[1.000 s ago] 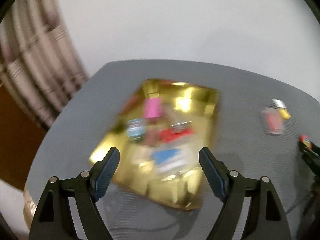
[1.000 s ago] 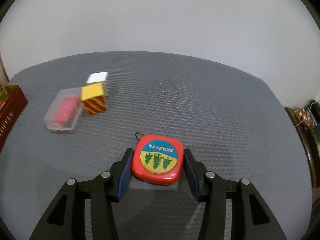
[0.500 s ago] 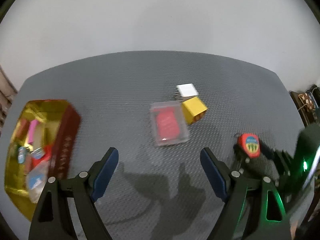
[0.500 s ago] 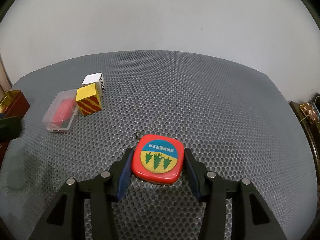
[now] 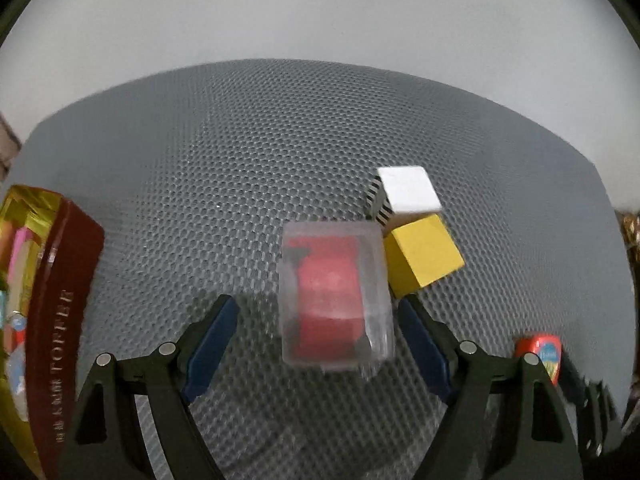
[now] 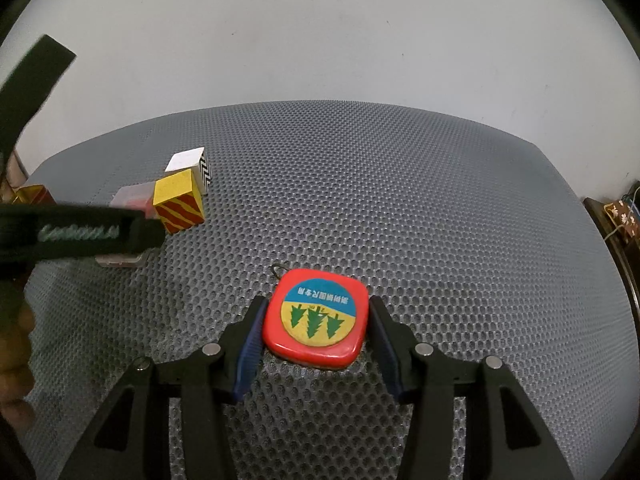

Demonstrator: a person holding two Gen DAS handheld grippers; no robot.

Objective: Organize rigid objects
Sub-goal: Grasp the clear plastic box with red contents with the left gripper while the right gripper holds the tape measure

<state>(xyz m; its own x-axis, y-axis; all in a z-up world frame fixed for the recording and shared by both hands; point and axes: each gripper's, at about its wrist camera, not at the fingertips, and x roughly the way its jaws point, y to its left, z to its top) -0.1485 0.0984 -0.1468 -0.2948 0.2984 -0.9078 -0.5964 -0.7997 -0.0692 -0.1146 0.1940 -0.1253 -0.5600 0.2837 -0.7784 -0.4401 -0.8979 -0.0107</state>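
In the left wrist view a clear plastic case with a red insert [image 5: 334,300] lies on the grey mesh table, between the open fingers of my left gripper [image 5: 320,332], nearer the right finger. A yellow block [image 5: 422,258] and a white block [image 5: 408,192] sit just right of it. My right gripper [image 6: 316,326] has both pads against a red tape measure [image 6: 316,320] that rests on the table. The tape measure also shows at the left wrist view's right edge [image 5: 540,354].
A gold-lined dark red toffee tin [image 5: 60,320] with several small items stands at the left. In the right wrist view the left gripper's body [image 6: 80,232] covers most of the clear case. The yellow striped block [image 6: 180,208] and white block [image 6: 192,164] stand behind it.
My left gripper swung right from the tin and moved in on the clear case, which now lies between its fingers. The right gripper and tape measure stayed put.
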